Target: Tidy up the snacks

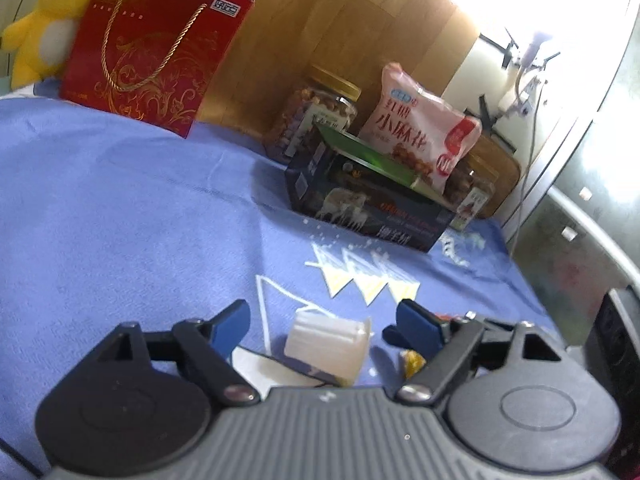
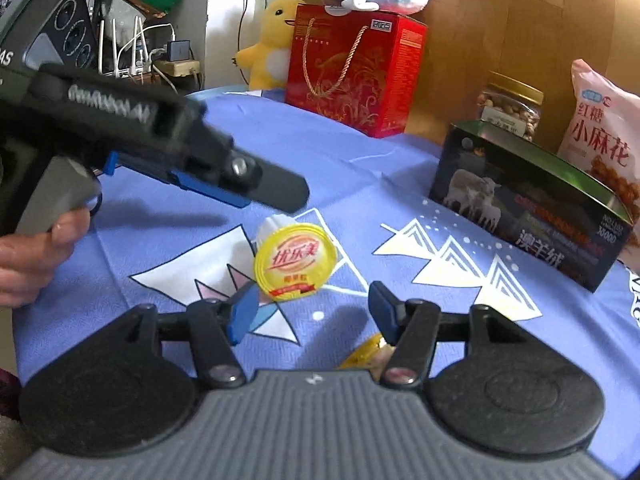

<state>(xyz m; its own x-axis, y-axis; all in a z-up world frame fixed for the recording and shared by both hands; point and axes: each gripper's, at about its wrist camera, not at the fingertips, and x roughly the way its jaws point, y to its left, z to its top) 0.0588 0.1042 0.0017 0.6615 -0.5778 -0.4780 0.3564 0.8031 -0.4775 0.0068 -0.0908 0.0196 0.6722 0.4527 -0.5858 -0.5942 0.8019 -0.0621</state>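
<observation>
Snacks sit on the blue tablecloth point(image 2: 160, 248): over on the left the left gripper point(image 1: 322, 322) hangs spread wide above the white cup point(image 1: 326, 350), touching nothing, and the cup lies tipped over with its yellow lid point(image 2: 295, 262) facing the right wrist camera. Moving right, the right gripper point(image 2: 312, 308) also gapes wide and empty just short of that cup. Far right, the dark open box point(image 2: 532, 204) stands with the pink snack bag point(image 2: 604, 136) and nut jar point(image 2: 510, 106) behind it.
</observation>
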